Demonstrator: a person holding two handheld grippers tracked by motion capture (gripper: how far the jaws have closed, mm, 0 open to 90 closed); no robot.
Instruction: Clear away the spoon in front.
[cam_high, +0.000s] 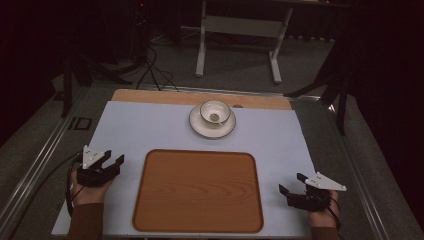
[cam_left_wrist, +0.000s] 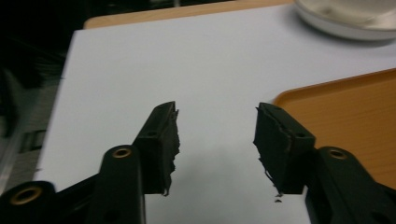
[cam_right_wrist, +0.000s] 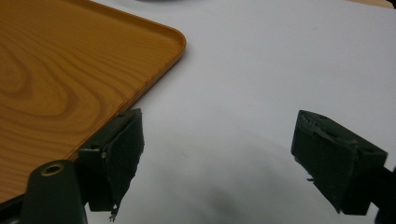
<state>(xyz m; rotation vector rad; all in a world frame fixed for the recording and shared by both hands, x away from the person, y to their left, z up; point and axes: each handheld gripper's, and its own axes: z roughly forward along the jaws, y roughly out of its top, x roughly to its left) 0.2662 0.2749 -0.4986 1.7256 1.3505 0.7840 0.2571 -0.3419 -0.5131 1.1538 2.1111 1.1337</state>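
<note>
Both hands rest flanking the tray (cam_high: 197, 192); left tool (cam_high: 111, 162) and right tool (cam_high: 292, 184) gape apart.

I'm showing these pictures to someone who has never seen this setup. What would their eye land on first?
Most likely the big wood-grain tray, lying empty at the near middle of the pale mat. Next, the white cup standing on its saucer just beyond the tray's far edge. Then the left gripper and right gripper, each held low beside the tray with jaws apart and nothing between them.
</note>
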